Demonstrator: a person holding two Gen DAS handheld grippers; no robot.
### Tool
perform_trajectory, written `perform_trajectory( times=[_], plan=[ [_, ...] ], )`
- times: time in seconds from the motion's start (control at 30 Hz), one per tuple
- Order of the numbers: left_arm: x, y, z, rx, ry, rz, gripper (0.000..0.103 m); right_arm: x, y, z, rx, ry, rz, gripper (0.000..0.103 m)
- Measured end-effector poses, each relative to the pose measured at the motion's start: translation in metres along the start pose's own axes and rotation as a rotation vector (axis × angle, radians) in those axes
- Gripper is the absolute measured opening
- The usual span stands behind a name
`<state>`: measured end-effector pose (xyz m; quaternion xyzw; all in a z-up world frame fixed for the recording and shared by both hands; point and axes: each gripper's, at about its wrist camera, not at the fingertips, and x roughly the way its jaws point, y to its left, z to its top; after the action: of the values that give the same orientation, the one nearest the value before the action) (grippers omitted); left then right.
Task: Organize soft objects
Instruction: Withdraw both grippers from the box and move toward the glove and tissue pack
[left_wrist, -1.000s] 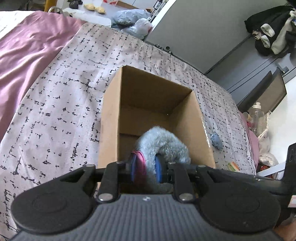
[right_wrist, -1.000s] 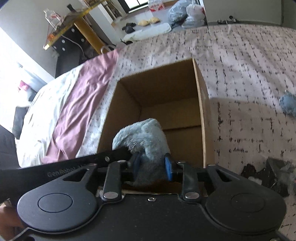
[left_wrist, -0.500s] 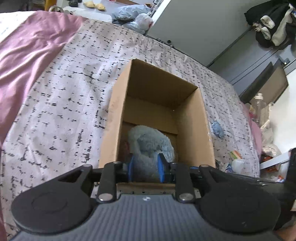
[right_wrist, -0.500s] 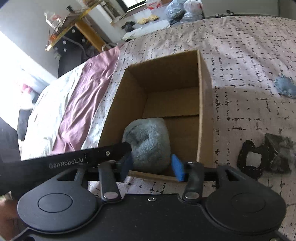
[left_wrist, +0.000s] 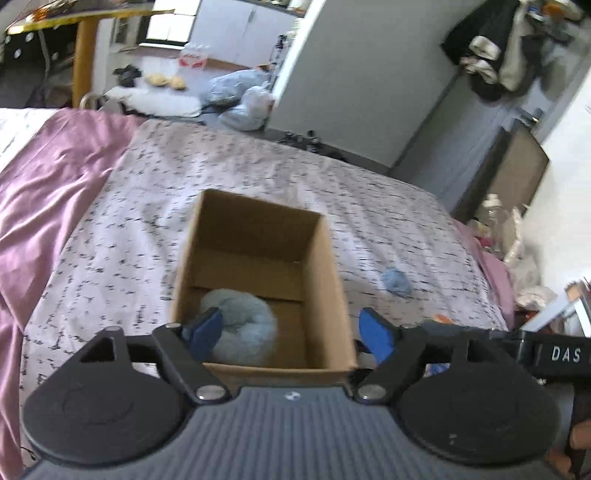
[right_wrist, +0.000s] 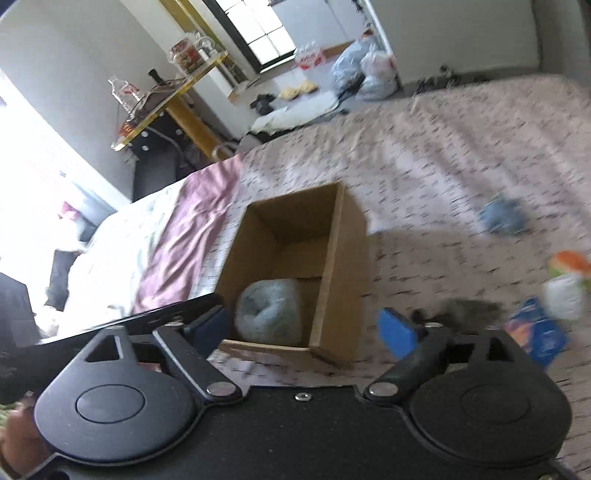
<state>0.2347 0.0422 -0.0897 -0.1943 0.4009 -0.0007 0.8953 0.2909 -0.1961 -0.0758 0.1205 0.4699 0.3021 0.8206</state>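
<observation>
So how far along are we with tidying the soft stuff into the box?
Done: the fluffy grey plush lies inside the cardboard box. In hand: nothing, since the left gripper and right gripper are both open. Left: the small blue soft item lies on the bedspread.

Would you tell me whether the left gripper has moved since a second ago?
Yes: the left gripper has opened and pulled back from the box, leaving the plush inside.
</observation>
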Motion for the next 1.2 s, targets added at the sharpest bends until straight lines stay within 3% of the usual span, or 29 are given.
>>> perform_trajectory(
  times=[0.17,0.33,0.4,0.6,0.83,0.93,1.03,1.2],
  plan=[
    [-0.012,-0.029,-0.009,0.060,-0.045,0.060,0.081,-0.030,-0.022,-0.007,-0.014,-0.044,-0.024,0.101],
    [-0.021,-0.051,-0.019,0.132,-0.077,0.104,0.100,-0.058,-0.044,-0.020,-0.055,-0.102,-0.063,0.103],
    [-0.023,-0.060,-0.025,0.190,-0.078,0.126,0.103,-0.067,-0.053,-0.024,-0.078,-0.127,-0.073,0.103],
    [-0.026,-0.072,-0.042,0.212,-0.056,0.124,0.103,-0.089,-0.078,-0.040,-0.115,-0.164,-0.102,0.103],
    [-0.036,-0.089,-0.061,0.232,-0.136,0.141,0.103,-0.105,-0.104,-0.056,-0.081,-0.195,-0.096,0.103],
    [-0.037,-0.094,-0.064,0.220,-0.125,0.109,0.103,-0.113,-0.116,-0.062,-0.044,-0.201,-0.077,0.103],
    [-0.047,-0.096,-0.067,0.193,-0.186,0.124,0.103,-0.120,-0.123,-0.067,-0.045,-0.216,-0.078,0.103],
    [-0.051,-0.109,-0.067,0.204,-0.171,0.101,0.103,-0.135,-0.135,-0.076,-0.059,-0.260,-0.113,0.103]
  ],
)
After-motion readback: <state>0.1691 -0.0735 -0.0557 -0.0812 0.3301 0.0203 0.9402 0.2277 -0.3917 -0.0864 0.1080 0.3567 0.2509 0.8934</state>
